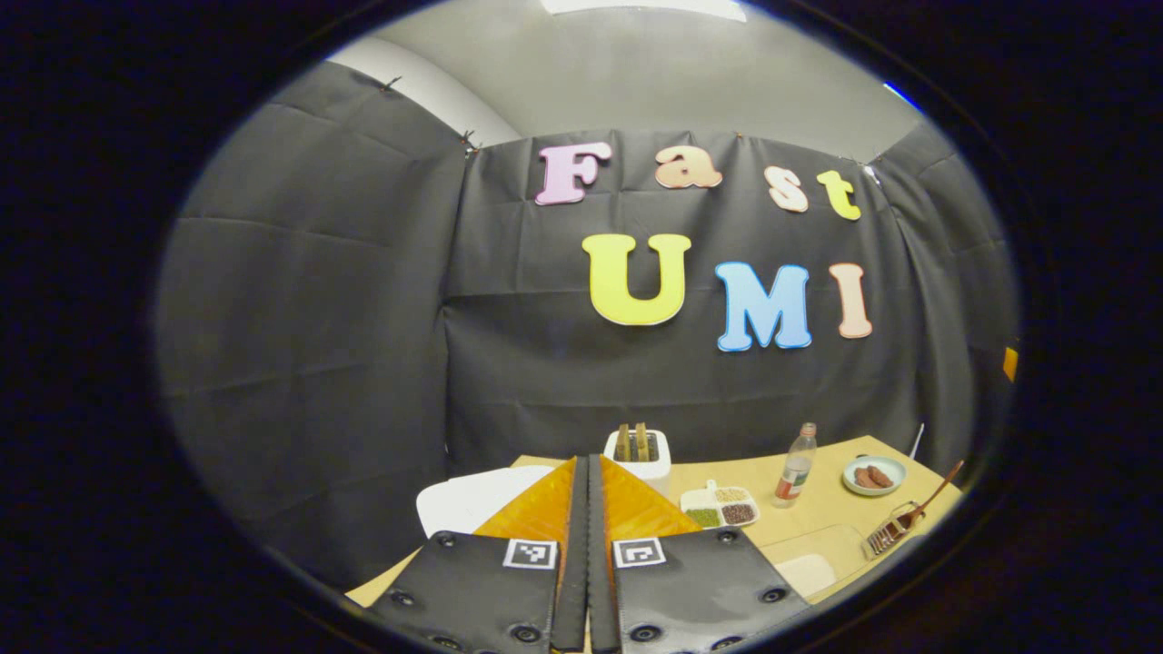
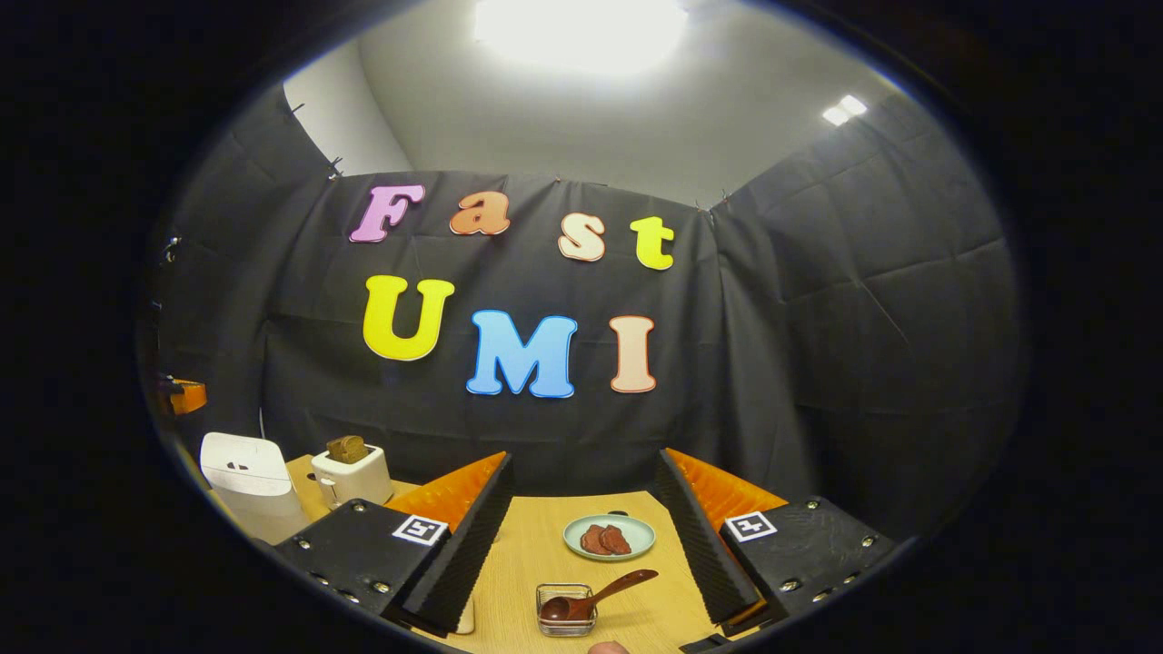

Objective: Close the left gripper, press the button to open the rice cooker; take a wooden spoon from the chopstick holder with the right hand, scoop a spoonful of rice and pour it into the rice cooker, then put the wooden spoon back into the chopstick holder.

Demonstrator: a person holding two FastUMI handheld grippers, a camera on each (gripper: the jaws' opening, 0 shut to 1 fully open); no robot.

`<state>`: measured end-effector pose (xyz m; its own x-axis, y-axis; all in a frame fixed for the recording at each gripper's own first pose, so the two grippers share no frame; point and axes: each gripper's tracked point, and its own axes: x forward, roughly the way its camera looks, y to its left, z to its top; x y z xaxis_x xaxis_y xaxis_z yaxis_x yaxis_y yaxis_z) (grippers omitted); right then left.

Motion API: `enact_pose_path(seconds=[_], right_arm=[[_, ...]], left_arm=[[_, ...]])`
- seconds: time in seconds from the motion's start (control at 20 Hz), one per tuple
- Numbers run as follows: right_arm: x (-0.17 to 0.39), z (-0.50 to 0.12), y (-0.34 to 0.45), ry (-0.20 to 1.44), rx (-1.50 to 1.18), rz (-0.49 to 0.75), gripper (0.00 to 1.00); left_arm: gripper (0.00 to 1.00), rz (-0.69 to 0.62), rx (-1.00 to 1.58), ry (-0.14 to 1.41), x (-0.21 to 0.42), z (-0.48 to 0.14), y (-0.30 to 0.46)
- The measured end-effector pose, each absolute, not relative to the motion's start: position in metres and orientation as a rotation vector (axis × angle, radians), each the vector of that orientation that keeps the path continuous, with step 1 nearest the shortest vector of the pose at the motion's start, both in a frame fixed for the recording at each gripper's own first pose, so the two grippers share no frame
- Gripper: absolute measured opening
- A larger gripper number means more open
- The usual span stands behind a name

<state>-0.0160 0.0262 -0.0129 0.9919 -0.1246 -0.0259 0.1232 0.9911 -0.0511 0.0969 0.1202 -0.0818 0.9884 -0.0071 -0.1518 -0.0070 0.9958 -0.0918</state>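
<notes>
1. In the left gripper view the left gripper (image 1: 587,509) has its two flat, ridged fingers pressed together along their whole length, with nothing between them; each carries a square printed marker on a matte plate studded with screws
2. Just left of those fingers sits the rice cooker (image 1: 472,500), a smooth white body with rounded corners, its lid down; in the right gripper view it stands at the far left edge of the table (image 2: 545,536)
3. The table is pale wood-grain board with a straight far edge close to the black cloth wall
4. Behind the left fingers stands a white toaster (image 1: 639,454) with two brown slices upright in its slots
5. To the right lie a white divided tray (image 1: 720,509) of green, tan and dark grains, a clear bottle (image 1: 796,465), and a round pale-green plate (image 1: 873,474) with reddish-brown pieces
6. In the right gripper view the right gripper (image 2: 581,536) is spread wide and grips nothing; its serrated inner faces frame a broad open strip of table
7. In that strip, near the front, a small wire-mesh chopstick holder (image 2: 566,610) of boxy shape carries the wooden spoon (image 2: 595,595), bowl down inside, its glossy dark handle leaning up to the right
8. Bare board lies between holder and plate
</notes>
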Motion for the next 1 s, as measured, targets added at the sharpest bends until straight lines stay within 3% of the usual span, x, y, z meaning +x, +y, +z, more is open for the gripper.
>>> enact_pose_path(seconds=[0.5,1.0], right_arm=[[-0.035,-0.023,0.043,0.061,-0.084,-0.209,0.95],[-0.032,-0.023,0.061,0.076,-0.145,-0.208,0.95]], left_arm=[[0.09,-0.052,-0.132,0.341,0.139,-0.182,0.139],[0.07,-0.084,-0.123,0.404,0.154,-0.231,0.134]])
